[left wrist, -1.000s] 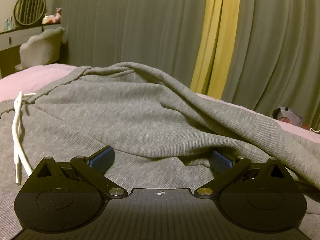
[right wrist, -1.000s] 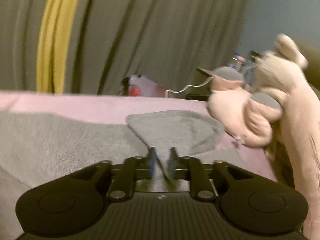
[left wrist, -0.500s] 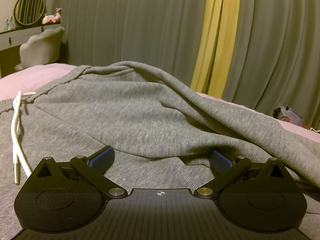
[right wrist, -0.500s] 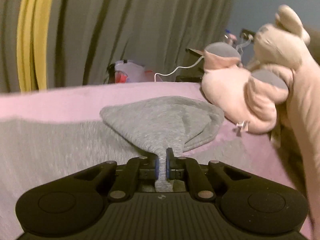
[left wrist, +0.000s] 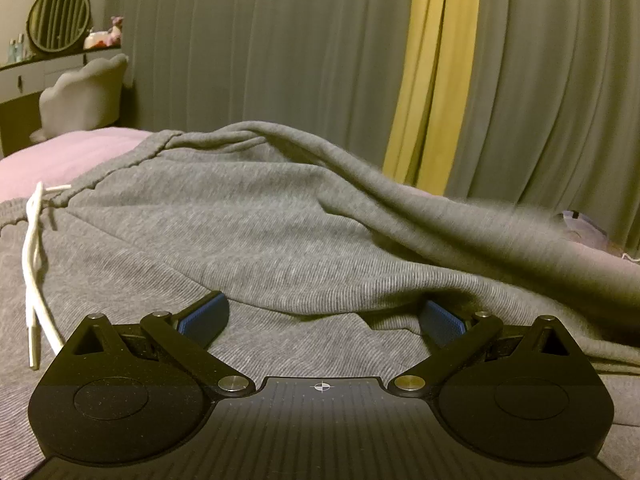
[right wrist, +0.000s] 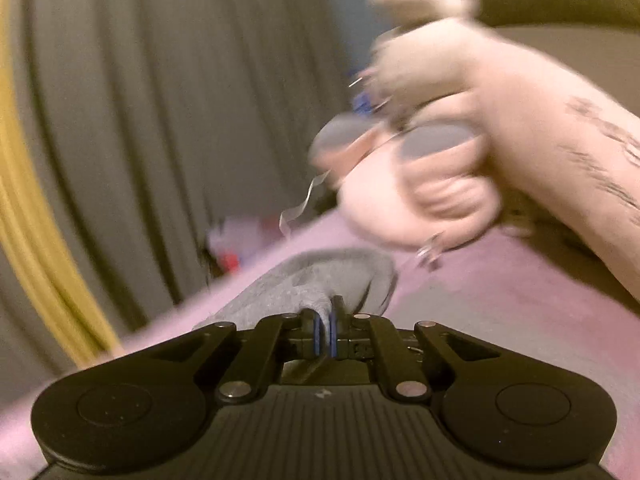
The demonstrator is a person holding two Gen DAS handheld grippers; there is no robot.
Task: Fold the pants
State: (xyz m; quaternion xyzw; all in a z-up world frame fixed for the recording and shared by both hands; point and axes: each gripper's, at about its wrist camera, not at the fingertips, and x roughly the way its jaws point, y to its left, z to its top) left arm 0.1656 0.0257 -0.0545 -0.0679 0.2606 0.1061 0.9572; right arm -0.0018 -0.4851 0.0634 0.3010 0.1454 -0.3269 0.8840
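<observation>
Grey sweatpants lie on a pink bed, their waistband with a white drawstring at the left. My left gripper is open wide and rests low on the fabric, a raised fold lying across between its blue pads. In the right wrist view my right gripper is shut on the grey leg end and holds it lifted off the bed; this view is tilted and blurred.
The pink bed cover spreads under the pants. A pink plush toy sits close at the right. Grey and yellow curtains hang behind. A dresser with a round mirror and a chair stand far left.
My right gripper closed on the leg end, lifted it and swung, tilting the view. The pants fold in the left view rose slightly at the right. The left gripper stayed put.
</observation>
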